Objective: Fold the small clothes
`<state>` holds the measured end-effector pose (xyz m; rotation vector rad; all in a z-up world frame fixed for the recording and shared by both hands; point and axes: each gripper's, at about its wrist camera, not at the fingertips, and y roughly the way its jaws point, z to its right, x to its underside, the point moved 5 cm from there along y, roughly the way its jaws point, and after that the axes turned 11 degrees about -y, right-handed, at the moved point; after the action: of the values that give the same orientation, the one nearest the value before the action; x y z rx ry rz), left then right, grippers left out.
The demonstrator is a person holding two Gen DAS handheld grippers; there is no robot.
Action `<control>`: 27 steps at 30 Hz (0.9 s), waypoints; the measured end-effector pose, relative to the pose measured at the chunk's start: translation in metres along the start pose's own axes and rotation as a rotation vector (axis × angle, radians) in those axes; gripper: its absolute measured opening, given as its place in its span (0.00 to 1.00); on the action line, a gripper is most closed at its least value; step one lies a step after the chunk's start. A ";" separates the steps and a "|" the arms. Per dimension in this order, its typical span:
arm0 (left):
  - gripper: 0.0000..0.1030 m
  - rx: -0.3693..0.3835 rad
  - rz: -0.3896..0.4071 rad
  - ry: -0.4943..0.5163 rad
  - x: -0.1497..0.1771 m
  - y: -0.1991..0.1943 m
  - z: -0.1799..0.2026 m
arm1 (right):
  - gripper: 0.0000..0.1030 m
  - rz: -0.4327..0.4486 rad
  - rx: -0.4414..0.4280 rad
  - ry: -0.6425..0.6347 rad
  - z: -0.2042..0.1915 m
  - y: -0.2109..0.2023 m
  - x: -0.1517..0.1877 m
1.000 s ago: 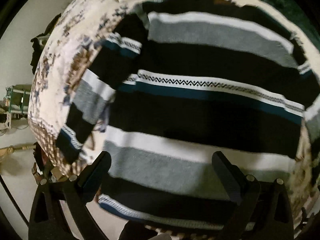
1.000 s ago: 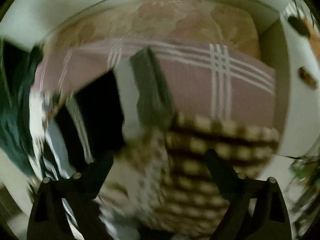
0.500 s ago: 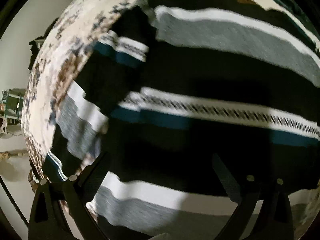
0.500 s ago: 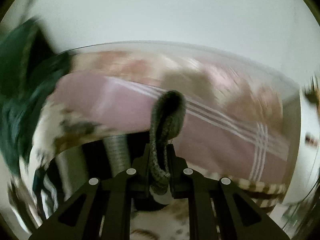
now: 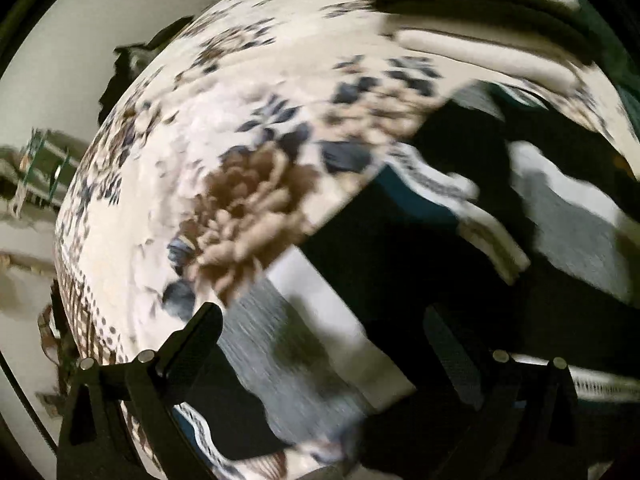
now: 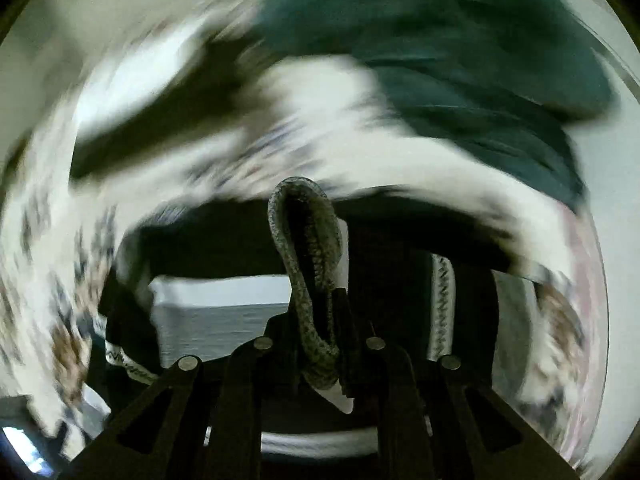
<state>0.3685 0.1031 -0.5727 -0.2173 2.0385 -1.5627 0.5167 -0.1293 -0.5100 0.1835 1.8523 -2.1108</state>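
No legible brand, label or writing shows in either view; motion blur affects both.

The striped sweater lies on a bed with a floral bedspread. In the left wrist view its black, grey, white and teal bands run diagonally from lower left to upper right; its long axis cannot be determined.

Left tool: fingers apart, hovering over the grey and white bands, nothing between them.

Right tool: fingers together, clamped on a grey knitted fold of the sweater, which loops upward out of the grip.

A dark green garment lies beyond, at upper right in the right wrist view.
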 end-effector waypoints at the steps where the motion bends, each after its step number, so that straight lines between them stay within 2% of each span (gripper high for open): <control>1: 1.00 0.002 -0.009 -0.019 -0.005 0.008 -0.008 | 0.13 -0.019 0.018 -0.063 -0.033 0.017 -0.007; 3: 1.00 0.008 -0.017 -0.040 -0.010 0.015 -0.018 | 0.13 -0.041 0.054 -0.164 -0.091 0.042 -0.010; 6: 1.00 0.019 -0.031 -0.056 -0.015 0.027 -0.033 | 0.13 -0.063 0.060 -0.230 -0.137 0.060 0.004; 9: 1.00 0.036 -0.051 -0.058 -0.015 0.031 -0.042 | 0.13 -0.093 0.065 -0.299 -0.153 0.063 0.031; 10: 1.00 0.044 -0.058 -0.062 -0.016 0.030 -0.050 | 0.15 -0.133 0.046 -0.319 -0.157 0.071 0.036; 12: 1.00 0.066 -0.065 -0.082 -0.018 0.023 -0.067 | 0.22 -0.192 -0.037 -0.291 -0.141 0.072 0.052; 13: 1.00 0.081 -0.066 -0.096 -0.017 0.017 -0.081 | 0.35 -0.203 -0.124 -0.248 -0.134 0.068 0.060; 14: 1.00 0.088 -0.069 -0.111 -0.015 0.010 -0.098 | 0.56 -0.204 -0.191 -0.202 -0.121 0.059 0.066; 15: 1.00 0.092 -0.067 -0.127 -0.012 0.003 -0.115 | 0.63 -0.199 -0.234 -0.155 -0.106 0.051 0.073; 16: 1.00 0.096 -0.069 -0.151 -0.004 -0.005 -0.143 | 0.66 -0.190 -0.259 -0.108 -0.089 0.041 0.083; 18: 1.00 0.073 -0.089 -0.194 0.014 -0.012 -0.186 | 0.66 -0.187 -0.273 -0.039 -0.054 0.022 0.108; 20: 1.00 0.057 -0.146 -0.243 0.039 -0.010 -0.226 | 0.66 -0.217 -0.268 0.007 -0.029 0.013 0.136; 24: 1.00 0.075 -0.309 -0.345 0.095 0.015 -0.275 | 0.66 -0.283 -0.243 0.084 0.005 0.001 0.192; 25: 1.00 0.112 -0.364 -0.403 0.109 0.025 -0.282 | 0.66 -0.296 -0.237 0.101 0.011 0.003 0.204; 27: 1.00 0.240 -0.456 -0.542 0.129 0.046 -0.285 | 0.66 -0.332 -0.219 0.129 0.018 0.013 0.225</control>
<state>0.1231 0.2991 -0.6103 -0.9532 1.4239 -1.7483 0.3118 -0.1838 -0.5882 -0.0445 2.3097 -2.1203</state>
